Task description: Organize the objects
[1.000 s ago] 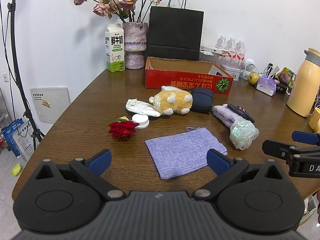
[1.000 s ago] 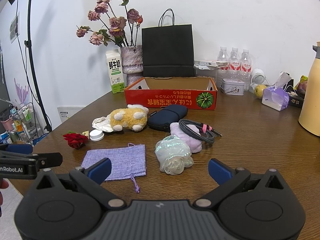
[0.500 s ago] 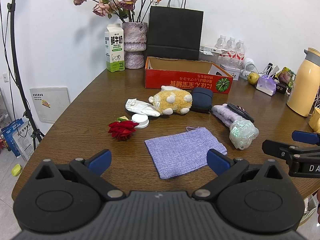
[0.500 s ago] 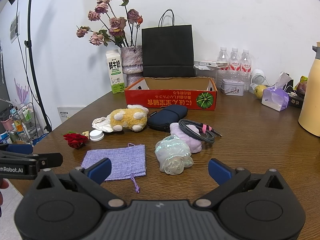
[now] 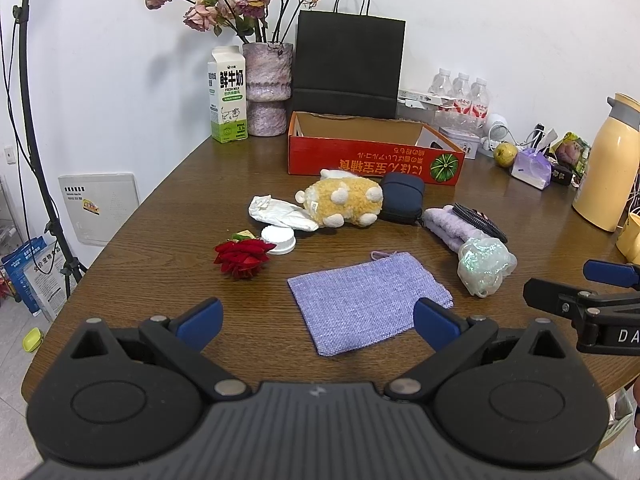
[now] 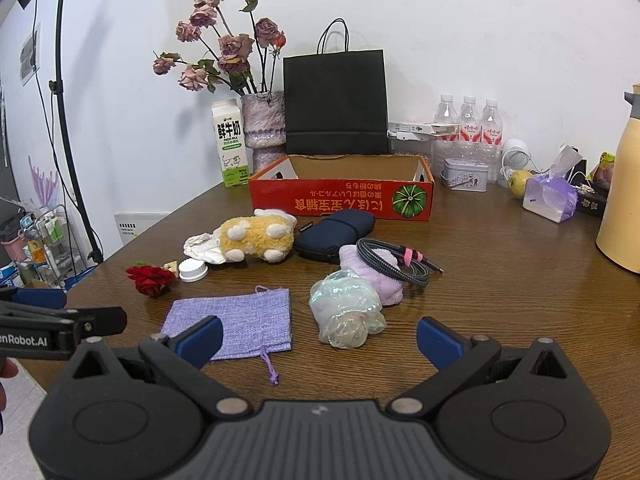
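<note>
Objects are lying loose on the wooden table (image 5: 168, 208) in front of a red box (image 6: 340, 200), whose open top is showing only bare cardboard walls from here: a purple pouch (image 5: 368, 300) lying flat and closed nearest the grippers, a rose (image 5: 242, 256) touching a white cap (image 5: 279, 239), a plush toy (image 5: 344, 202) between a white wrapper (image 5: 280, 214) and a dark case (image 5: 402, 197), and a cable (image 6: 394, 258) resting on a purple towel (image 6: 372, 274) beside an iridescent bag (image 6: 346, 312). Behind the box, a vase (image 6: 264, 128) is holding dried flowers (image 6: 224, 48), flanked by a milk carton (image 6: 232, 144) and a black bag (image 6: 336, 102). Both the left gripper (image 5: 316, 318) and right gripper (image 6: 318, 340) are hovering over the near edge with jaws spread wide, gripping nothing.
</note>
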Motion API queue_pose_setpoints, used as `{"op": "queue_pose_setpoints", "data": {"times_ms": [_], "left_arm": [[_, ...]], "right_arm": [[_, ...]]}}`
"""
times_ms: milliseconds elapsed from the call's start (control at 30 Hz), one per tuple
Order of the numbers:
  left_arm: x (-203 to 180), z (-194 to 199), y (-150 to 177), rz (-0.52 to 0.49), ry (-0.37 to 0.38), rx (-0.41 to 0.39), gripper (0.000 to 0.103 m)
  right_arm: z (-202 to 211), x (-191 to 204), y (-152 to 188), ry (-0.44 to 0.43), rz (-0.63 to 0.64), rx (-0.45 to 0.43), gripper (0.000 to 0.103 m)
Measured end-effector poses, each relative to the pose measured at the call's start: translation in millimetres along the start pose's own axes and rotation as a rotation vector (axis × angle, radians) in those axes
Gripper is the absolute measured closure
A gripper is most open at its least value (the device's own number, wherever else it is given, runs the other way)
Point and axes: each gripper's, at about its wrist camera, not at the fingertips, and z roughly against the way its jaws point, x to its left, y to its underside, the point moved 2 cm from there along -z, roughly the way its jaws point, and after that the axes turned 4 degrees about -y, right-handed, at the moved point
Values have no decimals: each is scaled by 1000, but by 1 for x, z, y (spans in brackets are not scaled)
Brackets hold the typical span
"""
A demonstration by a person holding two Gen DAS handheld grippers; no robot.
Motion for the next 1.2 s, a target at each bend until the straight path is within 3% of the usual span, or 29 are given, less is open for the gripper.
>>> {"op": "queue_pose_setpoints", "data": {"times_ms": [467, 1200], "left_arm": [[-7, -4, 5, -1, 9, 9, 0], [-21, -53, 4, -29, 33, 95, 0]], "right_arm": [[-1, -6, 4, 7, -4, 5, 0], [-37, -26, 12, 31, -23, 66, 0]]}}
